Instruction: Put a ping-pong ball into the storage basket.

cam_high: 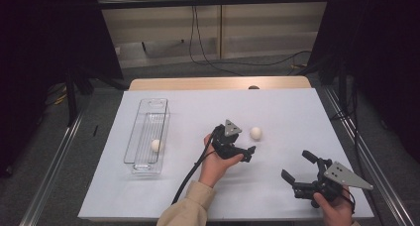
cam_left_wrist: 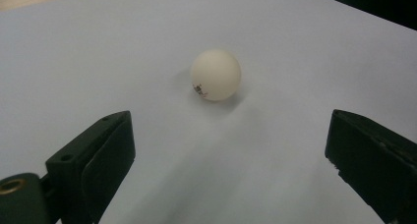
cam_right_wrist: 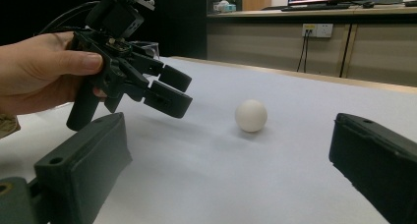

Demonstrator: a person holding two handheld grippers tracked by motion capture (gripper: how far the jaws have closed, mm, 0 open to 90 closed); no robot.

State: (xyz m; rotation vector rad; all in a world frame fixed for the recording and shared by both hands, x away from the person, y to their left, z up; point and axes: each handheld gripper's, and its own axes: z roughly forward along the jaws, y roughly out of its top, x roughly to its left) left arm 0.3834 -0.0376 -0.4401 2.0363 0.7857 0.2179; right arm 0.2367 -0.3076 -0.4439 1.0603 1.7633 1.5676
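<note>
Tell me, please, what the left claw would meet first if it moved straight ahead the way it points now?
Most likely the white ball on the table: it lies ahead of the open left claw, slightly left of centre. Nothing stands between them.

Matt white sheet [cam_high: 277, 107] over the table, smooth like paper, with a pale wood edge [cam_high: 218, 83] showing at the back. Ball [cam_left_wrist: 215, 74]: smooth, matt cream, plastic by the look, small dark mark on it. Bin [cam_high: 147, 137] is clear glossy plastic, possibly ribbed, hard to tell. Gripper jaws are matt black plastic. Sleeve [cam_high: 185, 208]: soft beige cloth.
</note>
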